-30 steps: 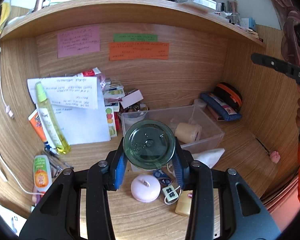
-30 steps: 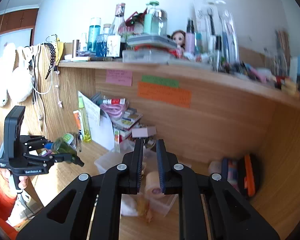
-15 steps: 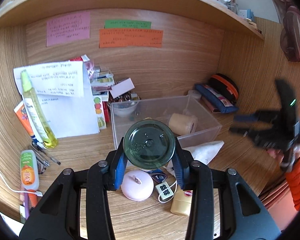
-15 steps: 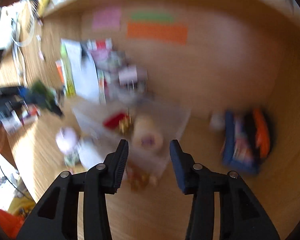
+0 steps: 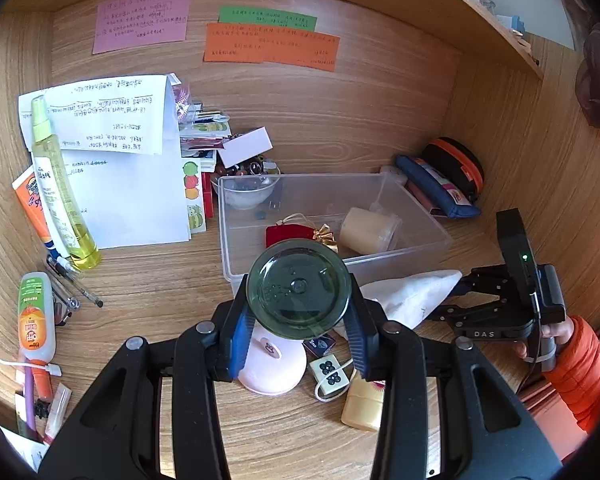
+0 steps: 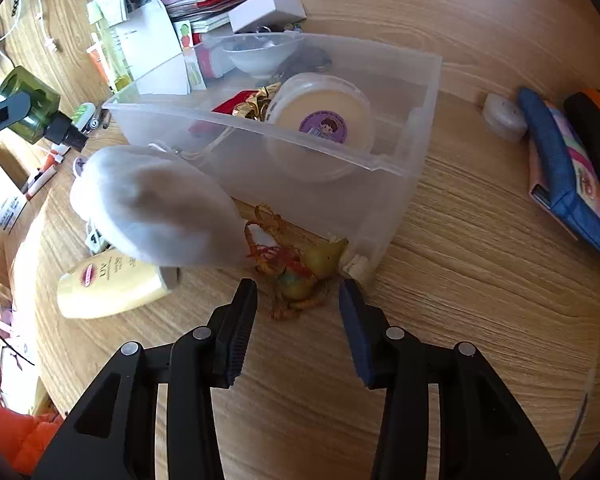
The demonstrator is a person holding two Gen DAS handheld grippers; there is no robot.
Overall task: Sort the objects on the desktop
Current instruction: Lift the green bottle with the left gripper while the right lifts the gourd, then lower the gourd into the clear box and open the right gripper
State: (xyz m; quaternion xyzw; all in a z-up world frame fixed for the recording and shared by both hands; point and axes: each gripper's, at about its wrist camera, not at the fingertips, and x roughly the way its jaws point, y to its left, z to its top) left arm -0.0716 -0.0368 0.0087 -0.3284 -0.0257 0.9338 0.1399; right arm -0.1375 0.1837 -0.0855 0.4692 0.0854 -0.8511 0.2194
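Note:
My left gripper (image 5: 298, 324) is shut on a dark green bottle (image 5: 298, 288), held base-forward above the desk just in front of the clear plastic bin (image 5: 428, 220). The bottle also shows in the right wrist view (image 6: 28, 104). My right gripper (image 6: 298, 308) is open and empty, low over the desk. It faces a small yellow trinket with orange cord (image 6: 296, 276) lying against the bin's near corner (image 6: 380, 240). The bin holds a beige round jar (image 6: 320, 120), a red pouch (image 5: 288, 234) and a small bowl (image 5: 248, 194).
A white cloth pouch (image 6: 156, 208) and a cream tube (image 6: 108, 284) lie left of the trinket. A pink round case (image 5: 272, 368), a small charger (image 5: 330, 372), pens, bottles (image 5: 60, 184) and papers crowd the left. Blue and orange cases (image 6: 568, 172) lie at the right.
My right gripper has opened and swung down from high in the air to the desk by the bin's corner. My left gripper has tilted down and moved a little closer to the bin.

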